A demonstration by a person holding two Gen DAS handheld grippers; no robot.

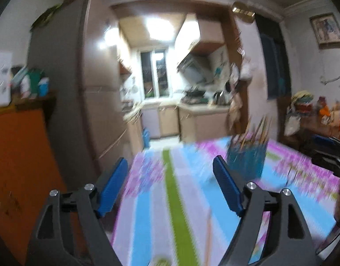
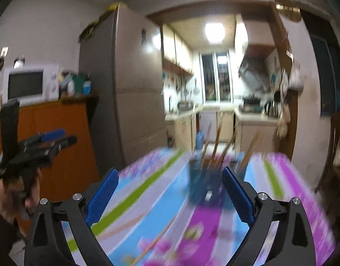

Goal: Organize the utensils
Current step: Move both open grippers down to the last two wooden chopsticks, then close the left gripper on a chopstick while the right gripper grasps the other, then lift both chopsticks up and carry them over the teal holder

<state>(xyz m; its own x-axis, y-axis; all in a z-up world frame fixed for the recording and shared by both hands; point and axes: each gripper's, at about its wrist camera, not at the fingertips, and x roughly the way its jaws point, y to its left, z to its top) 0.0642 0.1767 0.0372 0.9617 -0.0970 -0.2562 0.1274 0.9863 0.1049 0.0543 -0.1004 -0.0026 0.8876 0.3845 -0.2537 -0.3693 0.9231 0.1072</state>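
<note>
Left wrist view: the left gripper (image 1: 170, 173) hangs over a table (image 1: 147, 210) covered in a striped floral cloth, its blue-padded fingers (image 1: 113, 188) spread wide with nothing between them. A blue utensil holder (image 1: 247, 159) stands on the far right part of the table, chopsticks (image 1: 258, 128) rising out of it. Motion blur smears everything; no writing can be read. A grey refrigerator (image 1: 65, 77) stands at left, beside the kitchen doorway.

Right wrist view: the right gripper (image 2: 170, 184) is likewise spread apart and empty above the table, the holder just ahead between its fingers. Loose chopsticks (image 2: 152, 241) lie on the near cloth. At left, a hand (image 2: 12, 199) grips the left gripper's handle before a white microwave (image 2: 30, 86).
</note>
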